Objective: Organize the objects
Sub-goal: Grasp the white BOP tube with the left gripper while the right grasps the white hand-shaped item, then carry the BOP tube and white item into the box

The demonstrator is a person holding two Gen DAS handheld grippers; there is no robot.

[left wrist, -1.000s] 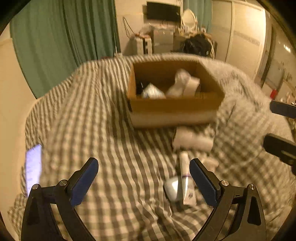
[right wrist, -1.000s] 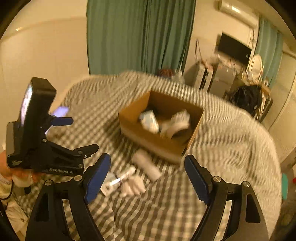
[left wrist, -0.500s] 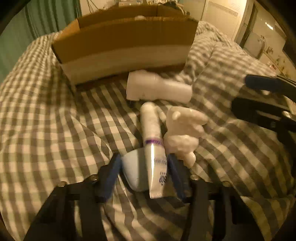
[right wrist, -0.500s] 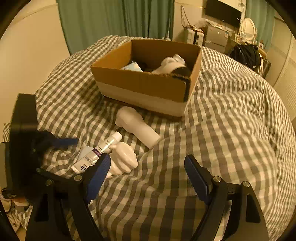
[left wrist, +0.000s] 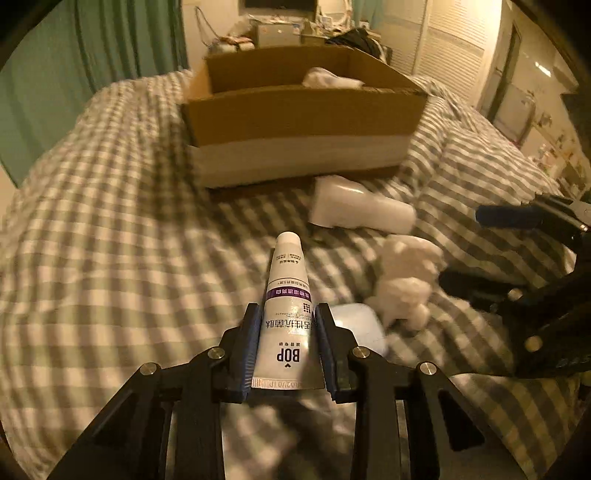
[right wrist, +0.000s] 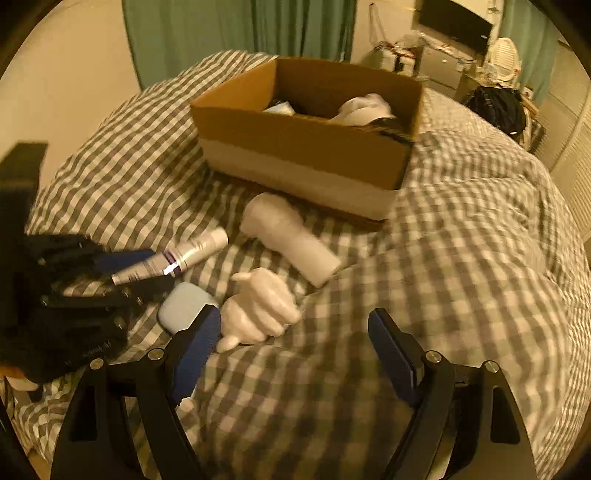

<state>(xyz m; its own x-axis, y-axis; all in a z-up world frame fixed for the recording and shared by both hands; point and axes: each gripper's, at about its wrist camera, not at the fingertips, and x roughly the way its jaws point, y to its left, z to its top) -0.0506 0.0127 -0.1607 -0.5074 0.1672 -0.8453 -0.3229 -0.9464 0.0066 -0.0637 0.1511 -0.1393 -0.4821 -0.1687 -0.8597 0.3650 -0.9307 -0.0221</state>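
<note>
Toothpaste sits nearest of all: the white tube (left wrist: 286, 314) with its purple band and "BOP" print is caught between the blue pads (left wrist: 248, 350) of the left gripper (left wrist: 286, 345), crimped end toward the camera and cap pointing away toward the box. Those jaws have just been closing, and they now press on both sides of the tube's flat lower half. From the right wrist view the same tube (right wrist: 177, 260) shows at the left, slanting out of the dark left gripper (right wrist: 122, 273). Just beside it on the checked bedcover (left wrist: 110, 258) lies a pale blue rounded case (left wrist: 360, 325), touching or nearly touching the gripper's right finger. Next to the case lies a white moulded hand figure (right wrist: 258, 310), fingers curled; the right gripper (right wrist: 295, 347) hangs over the cover near it with jaws wide and nothing between them, its left pad (right wrist: 195, 343) just in front of the case and the figure's wrist end. The right gripper also shows at the right edge of the left wrist view (left wrist: 524, 251). A little farther on lies a white bottle-like cylinder (right wrist: 291, 240) on its side, one end close to the foot of the cardboard box (right wrist: 306, 147). The box stands open on the bed, holding white items and something dark, too blurred to name. Beyond the bed are green curtains (right wrist: 240, 33) and a cluttered desk (left wrist: 280, 33) against the far wall.
</note>
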